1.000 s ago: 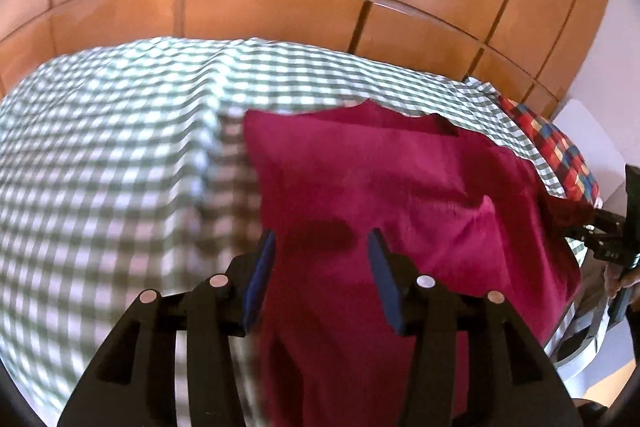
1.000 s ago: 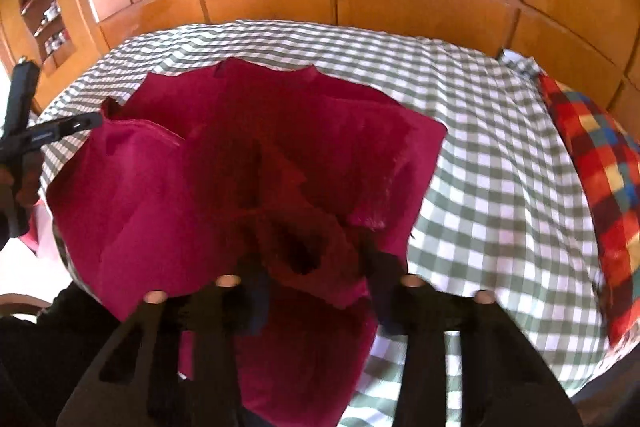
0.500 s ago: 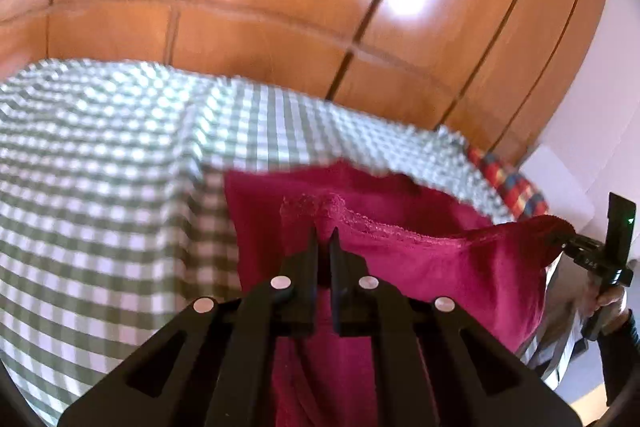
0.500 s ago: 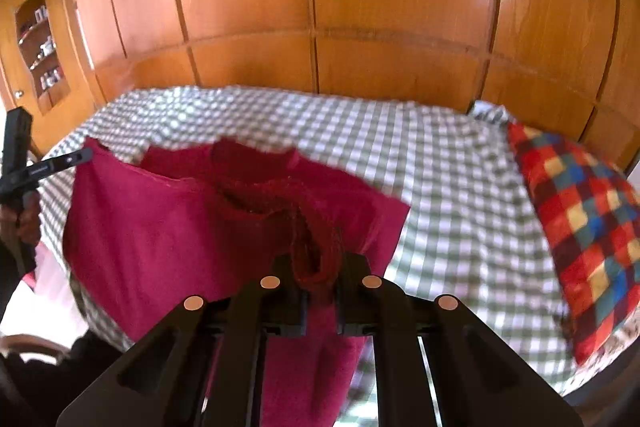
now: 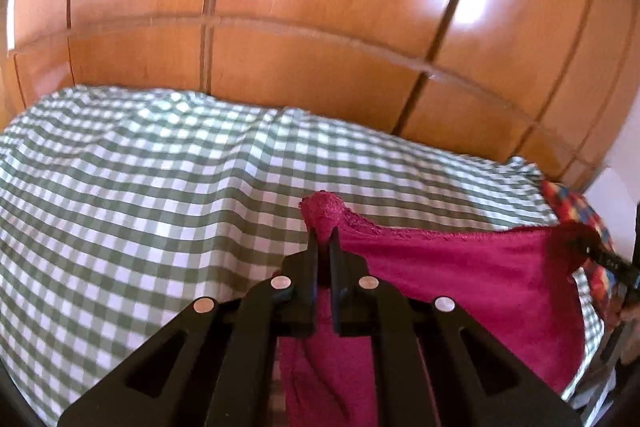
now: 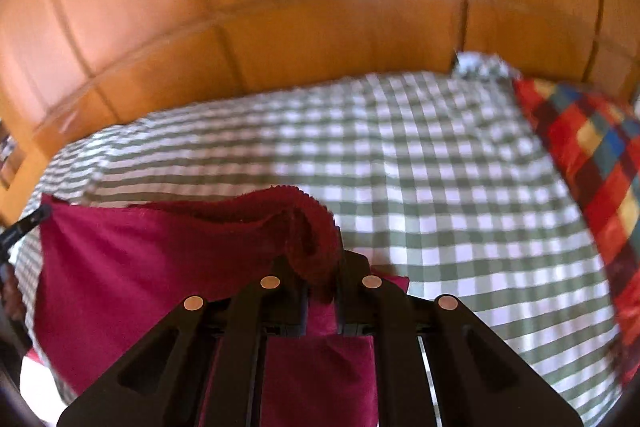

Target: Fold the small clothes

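Note:
A small magenta garment [image 5: 460, 279] with a lace-trimmed edge hangs stretched between my two grippers above the green-checked bed [image 5: 140, 195]. My left gripper [image 5: 323, 239] is shut on its left corner, with a tuft of lace poking out above the fingertips. In the right wrist view the same garment [image 6: 152, 267] spreads out to the left, and my right gripper [image 6: 320, 267] is shut on its bunched right corner. Each view shows the other gripper at the cloth's far end: the right one [image 5: 600, 255] and the left one [image 6: 24, 227]. The garment's lower part hangs below the fingers.
A wooden panelled wardrobe [image 5: 320, 27] runs behind the bed. A red, blue and yellow checked pillow [image 6: 592, 163] lies at the bed's right end. The checked cover [image 6: 400, 155] spreads bare beyond the garment.
Both grippers closed on the garment's near corners and lifted them off the bed. The cloth, which lay flat, now hangs taut between them, carried toward the wardrobe side.

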Tool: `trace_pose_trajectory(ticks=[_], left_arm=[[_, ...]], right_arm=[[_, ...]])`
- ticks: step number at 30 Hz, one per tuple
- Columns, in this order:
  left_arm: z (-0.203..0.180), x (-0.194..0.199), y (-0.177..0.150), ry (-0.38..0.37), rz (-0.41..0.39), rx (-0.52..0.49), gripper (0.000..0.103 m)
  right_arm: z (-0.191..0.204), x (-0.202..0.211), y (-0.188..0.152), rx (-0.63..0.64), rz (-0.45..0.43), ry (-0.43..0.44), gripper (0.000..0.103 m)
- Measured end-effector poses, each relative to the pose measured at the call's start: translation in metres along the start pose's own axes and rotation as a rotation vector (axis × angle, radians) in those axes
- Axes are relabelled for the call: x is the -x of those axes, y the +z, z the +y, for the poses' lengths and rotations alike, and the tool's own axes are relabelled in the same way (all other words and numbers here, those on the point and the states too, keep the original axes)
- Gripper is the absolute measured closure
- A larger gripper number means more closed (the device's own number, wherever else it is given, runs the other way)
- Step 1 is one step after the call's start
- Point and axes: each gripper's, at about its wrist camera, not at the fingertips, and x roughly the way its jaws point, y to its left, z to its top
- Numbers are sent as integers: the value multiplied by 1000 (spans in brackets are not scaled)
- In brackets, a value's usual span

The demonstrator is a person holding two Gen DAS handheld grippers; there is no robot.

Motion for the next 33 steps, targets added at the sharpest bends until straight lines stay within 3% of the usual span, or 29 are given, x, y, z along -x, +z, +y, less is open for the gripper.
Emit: trace_pose_trajectory(ticks=[6,7,9,10,11,12,13,18,26,27,29,30,33], left_arm=[[-9,-67,-7,122,108,-43,98],[-8,-76,-11,132,138,-52,97],[-6,-89,-15,168,163,-56,90],[-4,-87,-14,164,161,-43,90],[-3,-84,-12,164,156,-36,86],[-2,-80,-10,175,149,-31,77],[0,-71,-8,196,136,-25,74],[-2,-21,-14,203,34,-57,74],[-49,28,-67,93,-10,-192,70],[-55,31,-74,84,-6,-208,70],[-66,32,-89,65,10,-234,69],[-70,31,-93,63,16,-242,69],[-76,26,-103,103,54,-264,67]], right_arm=[[-16,-52,-17,-62,81,-41,94],[-19,-52,-18,-78,75,-30,90],[-25,-49,-17,-97,78,-23,70],[-29,-44,-18,-105,74,-24,59],[-33,-36,-19,-113,63,-9,56],[-36,-29,-20,-118,51,-1,55],[-41,-17,-23,-120,32,9,55],[-63,36,-54,-161,-1,110,55],[-48,85,-136,-116,93,272,55],[-41,85,-146,-88,116,270,57],[-28,84,-158,-32,137,215,87],[-23,82,-163,-3,150,165,93],[-24,83,-164,37,130,104,95]])
